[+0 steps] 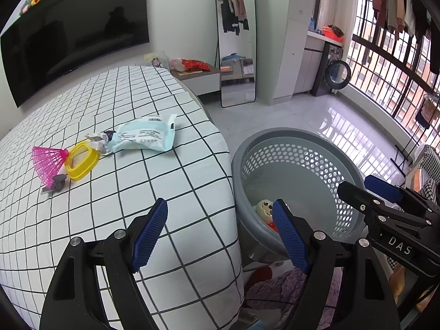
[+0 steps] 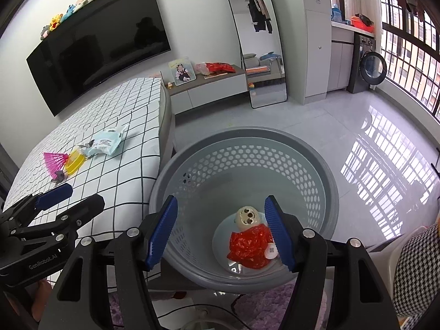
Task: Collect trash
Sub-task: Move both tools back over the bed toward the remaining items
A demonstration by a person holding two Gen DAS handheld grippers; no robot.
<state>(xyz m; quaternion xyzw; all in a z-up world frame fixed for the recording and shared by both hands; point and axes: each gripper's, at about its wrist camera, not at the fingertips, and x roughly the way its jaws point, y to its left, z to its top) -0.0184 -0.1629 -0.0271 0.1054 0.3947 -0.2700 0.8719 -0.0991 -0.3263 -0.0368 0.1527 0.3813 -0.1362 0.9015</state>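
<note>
Trash lies on the checked bed sheet (image 1: 115, 214): a pale blue wrapper (image 1: 143, 136), a crumpled foil wrapper (image 1: 96, 139), a yellow plastic tub (image 1: 81, 161), a pink shuttlecock (image 1: 48, 161) and a grey scrap (image 1: 56, 184). The same wrapper (image 2: 106, 141) and tub (image 2: 73, 163) show in the right wrist view. A grey perforated basket (image 1: 280, 132) (image 2: 247, 130) stands on the floor beside the bed, holding a red-wrapped toy figure (image 2: 251, 243). My left gripper (image 1: 220, 209) (image 2: 77, 196) hangs open and empty over the bed's edge. Above the basket, my right gripper (image 2: 222, 203) (image 1: 363, 185) is open and empty.
A wall TV (image 2: 99, 52), a low cabinet (image 2: 209, 88) and a standing mirror (image 2: 261, 41) lie beyond the bed. A washing machine (image 2: 370, 67) and barred windows (image 1: 390, 63) are far right. A purple rug (image 2: 269, 302) and houndstooth fabric (image 2: 415, 269) are near me.
</note>
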